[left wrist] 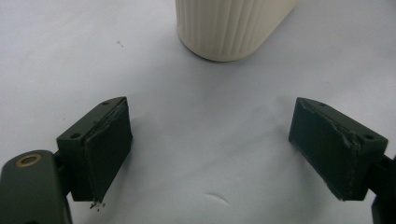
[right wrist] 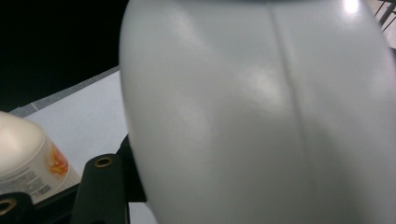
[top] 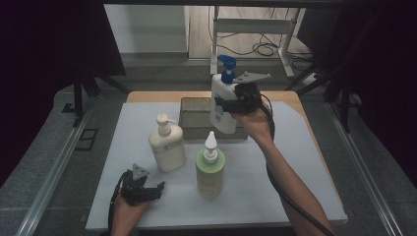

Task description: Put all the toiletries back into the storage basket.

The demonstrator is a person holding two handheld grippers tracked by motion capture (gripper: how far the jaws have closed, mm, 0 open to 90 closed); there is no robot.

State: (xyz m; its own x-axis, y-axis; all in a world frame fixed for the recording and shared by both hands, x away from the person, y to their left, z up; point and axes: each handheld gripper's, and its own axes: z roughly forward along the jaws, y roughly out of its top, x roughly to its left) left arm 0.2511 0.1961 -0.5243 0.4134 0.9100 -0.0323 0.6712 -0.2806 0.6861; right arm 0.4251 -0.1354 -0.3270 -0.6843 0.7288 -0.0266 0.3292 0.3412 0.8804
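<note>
The right claw (top: pixel 223 104) is clamped around the middle of a white bottle with a blue pump (top: pixel 222 101), its jaws partly closed on the bottle's sides, and the bottle hangs in the air above the dark tray (top: pixel 193 118) at the far side of the surface (top: pixel 275 187). The bottle's long axis runs almost upright, leaning a little so that the base sits lower and nearer the person, and the blue pump head is at the top with its spout turned left in the high view. In the right gripper view the bottle's pale, glossy body (right wrist: pixel 261 116) presses close against the camera, with one black jaw hugging its lower left flank. The left claw (top: pixel 150 189) rests low near the front edge of the surface, its jaws spread wide with nothing between them; in the left gripper view the ribbed base of the cream pump bottle (left wrist: pixel 231 28) stands just ahead of it. That cream bottle stands upright, and a green bottle with a white nozzle (top: pixel 210 169) stands upright just beside it.
</note>
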